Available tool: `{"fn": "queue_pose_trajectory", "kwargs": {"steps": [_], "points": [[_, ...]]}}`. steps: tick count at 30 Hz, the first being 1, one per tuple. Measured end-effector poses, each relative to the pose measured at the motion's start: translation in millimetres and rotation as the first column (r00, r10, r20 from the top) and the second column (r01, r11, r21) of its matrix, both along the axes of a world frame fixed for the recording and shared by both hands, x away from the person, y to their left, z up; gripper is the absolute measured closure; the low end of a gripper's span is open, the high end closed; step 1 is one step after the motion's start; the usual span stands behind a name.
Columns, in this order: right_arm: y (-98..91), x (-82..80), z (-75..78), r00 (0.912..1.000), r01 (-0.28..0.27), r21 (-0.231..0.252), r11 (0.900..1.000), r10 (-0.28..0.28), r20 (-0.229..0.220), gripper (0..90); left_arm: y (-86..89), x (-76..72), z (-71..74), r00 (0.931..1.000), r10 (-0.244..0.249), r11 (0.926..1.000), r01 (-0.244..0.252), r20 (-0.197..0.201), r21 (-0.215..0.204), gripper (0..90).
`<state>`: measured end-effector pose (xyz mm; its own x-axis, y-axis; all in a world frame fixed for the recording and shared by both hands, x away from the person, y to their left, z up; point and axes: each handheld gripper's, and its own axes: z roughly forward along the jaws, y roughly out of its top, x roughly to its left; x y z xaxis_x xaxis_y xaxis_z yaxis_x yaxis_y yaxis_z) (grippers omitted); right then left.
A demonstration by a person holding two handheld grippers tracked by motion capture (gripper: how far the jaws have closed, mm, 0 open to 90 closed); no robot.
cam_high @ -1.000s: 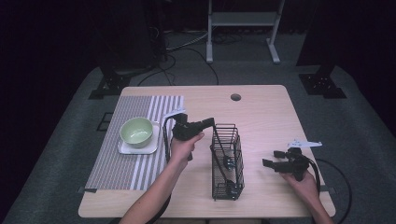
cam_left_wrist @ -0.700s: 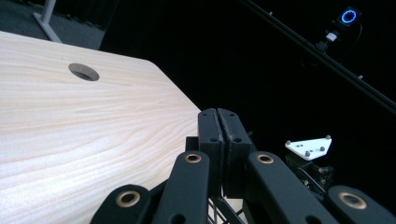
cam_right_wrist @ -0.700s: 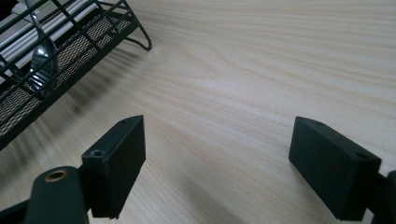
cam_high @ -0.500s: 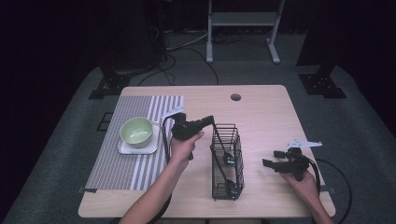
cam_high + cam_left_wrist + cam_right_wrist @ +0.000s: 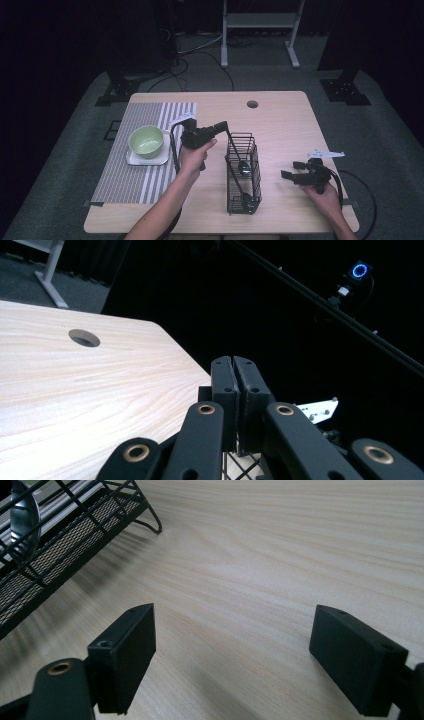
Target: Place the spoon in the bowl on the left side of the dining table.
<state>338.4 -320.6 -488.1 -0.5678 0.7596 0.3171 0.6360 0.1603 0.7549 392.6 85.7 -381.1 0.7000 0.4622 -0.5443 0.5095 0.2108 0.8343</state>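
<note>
The black wire-mesh basket stands upright near the middle of the pale wooden table, its long axis running from 12 to 6 o'clock in the high view. A metal spoon lies inside it; the right gripper view shows the spoon's bowl behind the wires at 10 o'clock.

The left gripper hovers just above the basket's far rim, at about 11 o'clock from the basket's centre, and points toward 2 o'clock. Its jaws are pressed together with nothing between them, as the left gripper view shows; basket wires appear just beneath them at the bottom edge of that view.

The right gripper rests low over the table at 3 o'clock from the basket, apart from it and pointing toward it. Its jaws stand wide apart over bare wood, holding nothing.

At 9 o'clock from the basket, a pale green bowl sits on a white square plate, which lies on a grey-and-white striped placemat. A round cable hole marks the table at 12 o'clock. The left hand lies between bowl and basket; bare tabletop separates the right gripper from the basket.
</note>
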Motion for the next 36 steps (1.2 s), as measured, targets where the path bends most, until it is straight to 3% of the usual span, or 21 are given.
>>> {"fn": "queue_pose_trajectory", "kwargs": {"steps": [14, 23, 36], "points": [[0.0, 0.0, 0.1, 1.0, 0.001, -0.002, 1.0, -0.001, 0.001, 17.6, 7.6, -4.2, 20.2, 0.9996, 0.001, 0.9992, 0.0, 0.028, -0.04, 88.9], [0.0, 0.0, 0.0, 1.0, 0.003, -0.003, 1.0, -0.003, 0.001, 17.6, 15.4, -4.3, 30.1, 0.9996, 0.005, 0.9962, -0.003, 0.028, -0.087, 89.2], [0.0, -0.1, 0.1, 1.0, 0.005, -0.002, 1.0, -0.005, -0.001, 17.6, 27.3, -3.5, 46.1, 0.9982, 0.042, 0.9912, -0.037, 0.043, -0.127, 89.2]]}}
